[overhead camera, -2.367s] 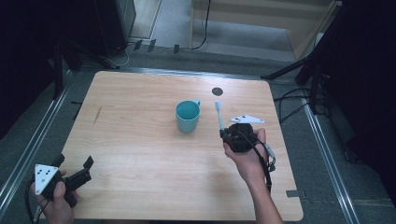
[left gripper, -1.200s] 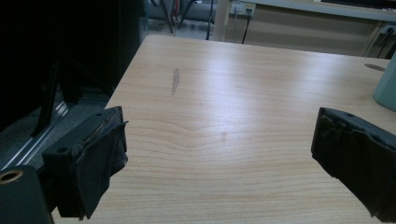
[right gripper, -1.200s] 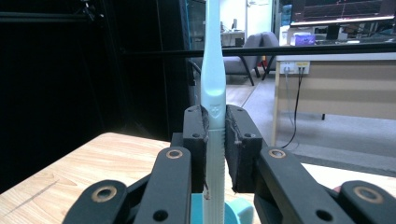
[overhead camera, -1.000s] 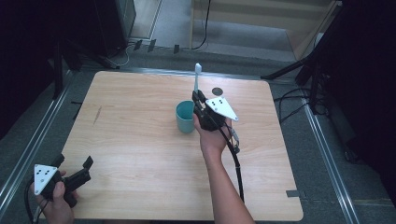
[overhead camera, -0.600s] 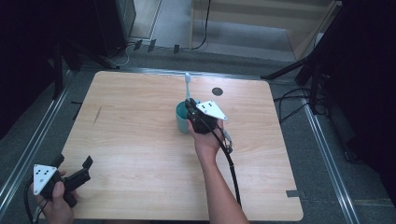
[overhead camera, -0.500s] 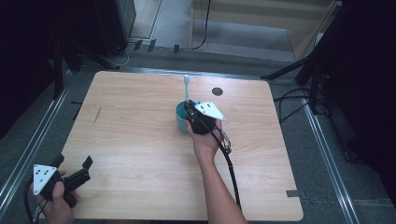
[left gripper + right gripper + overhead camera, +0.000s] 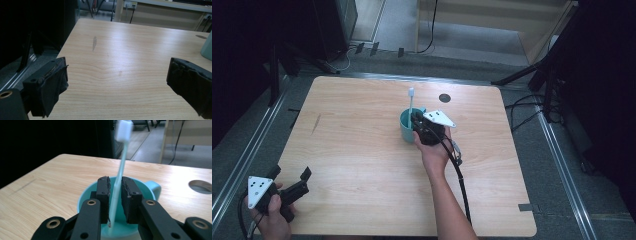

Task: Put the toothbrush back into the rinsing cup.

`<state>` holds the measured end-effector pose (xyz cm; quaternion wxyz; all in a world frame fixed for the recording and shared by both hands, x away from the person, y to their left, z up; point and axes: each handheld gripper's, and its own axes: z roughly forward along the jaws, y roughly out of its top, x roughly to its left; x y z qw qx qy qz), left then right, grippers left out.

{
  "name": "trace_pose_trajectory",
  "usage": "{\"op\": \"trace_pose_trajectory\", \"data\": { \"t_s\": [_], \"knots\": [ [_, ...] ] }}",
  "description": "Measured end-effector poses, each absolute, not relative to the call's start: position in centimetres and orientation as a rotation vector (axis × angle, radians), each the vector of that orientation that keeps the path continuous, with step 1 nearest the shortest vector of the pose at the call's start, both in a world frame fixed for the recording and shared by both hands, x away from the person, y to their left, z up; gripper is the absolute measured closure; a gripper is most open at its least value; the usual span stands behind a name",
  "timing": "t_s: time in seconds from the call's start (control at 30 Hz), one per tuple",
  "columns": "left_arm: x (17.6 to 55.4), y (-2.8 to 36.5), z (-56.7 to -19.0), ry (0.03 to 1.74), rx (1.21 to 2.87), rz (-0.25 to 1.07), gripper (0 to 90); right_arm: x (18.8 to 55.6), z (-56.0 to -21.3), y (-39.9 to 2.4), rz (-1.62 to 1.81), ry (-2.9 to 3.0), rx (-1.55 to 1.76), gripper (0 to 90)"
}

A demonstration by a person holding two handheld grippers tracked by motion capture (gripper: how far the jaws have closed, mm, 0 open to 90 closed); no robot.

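Observation:
A teal cup (image 7: 406,131) stands near the table's middle, and its edge (image 7: 207,47) shows at the right of the left gripper view. A pale toothbrush (image 7: 410,107) stands in it, head up. My right gripper (image 7: 413,119) sits over the cup's right rim. In the right gripper view its jaws (image 7: 115,180) stand narrowly apart around the toothbrush handle (image 7: 121,162). The handle leans by the left pad, a gap shows at the right pad, and its lower end rests inside the cup (image 7: 85,195). My left gripper (image 7: 291,174) rests wide open at the near left corner, nothing between its jaws (image 7: 117,67).
The wooden table (image 7: 362,165) has a round cable hole (image 7: 444,98) behind the cup, also seen as the hole (image 7: 200,186) in the right gripper view. A dark scuff (image 7: 316,124) marks the left side. Metal rails, cables and stand legs surround the table.
My right gripper carried the toothbrush from the table's right side leftward to the cup and lowered its handle inside. The jaws now stand slightly apart. The left gripper has not moved.

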<state>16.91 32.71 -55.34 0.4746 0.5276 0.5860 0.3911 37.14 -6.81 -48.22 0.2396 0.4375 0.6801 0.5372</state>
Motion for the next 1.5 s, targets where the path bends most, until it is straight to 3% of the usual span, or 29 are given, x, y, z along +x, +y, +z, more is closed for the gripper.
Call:
{"op": "trace_pose_trajectory", "data": {
  "t_s": [0.27, 0.37, 0.67, 0.7, 0.77, 0.83, 1.5],
  "knots": [
    [16.9, 32.7, -55.3, 1.432, 1.287, 0.954, 3.4, 36.8, -47.5, -8.2, 1.531, 1.808, 1.210, 70.4],
    [16.9, 32.7, -55.3, 1.433, 1.287, 0.951, 3.4, 36.3, -47.2, -9.0, 1.557, 1.774, 1.210, 63.0],
    [16.9, 32.7, -55.3, 1.432, 1.284, 0.954, 3.4, 33.9, -46.9, -12.3, 1.451, 1.797, 1.228, 25.4],
    [16.9, 32.7, -55.3, 1.432, 1.283, 0.954, 3.4, 33.9, -46.9, -12.3, 1.451, 1.797, 1.228, 25.4],
    [16.9, 32.7, -55.3, 1.431, 1.284, 0.955, 3.4, 33.3, -47.1, -13.5, 1.413, 1.791, 1.275, 9.7],
    [16.9, 32.7, -55.3, 1.431, 1.285, 0.955, 3.4, 33.0, -47.4, -14.6, 1.386, 1.794, 1.307, 0.0],
    [16.8, 32.5, -55.3, 1.426, 1.301, 0.969, 3.4, 27.1, -52.5, -26.5, 1.257, 1.697, 1.424, 0.0]
  ]
}}
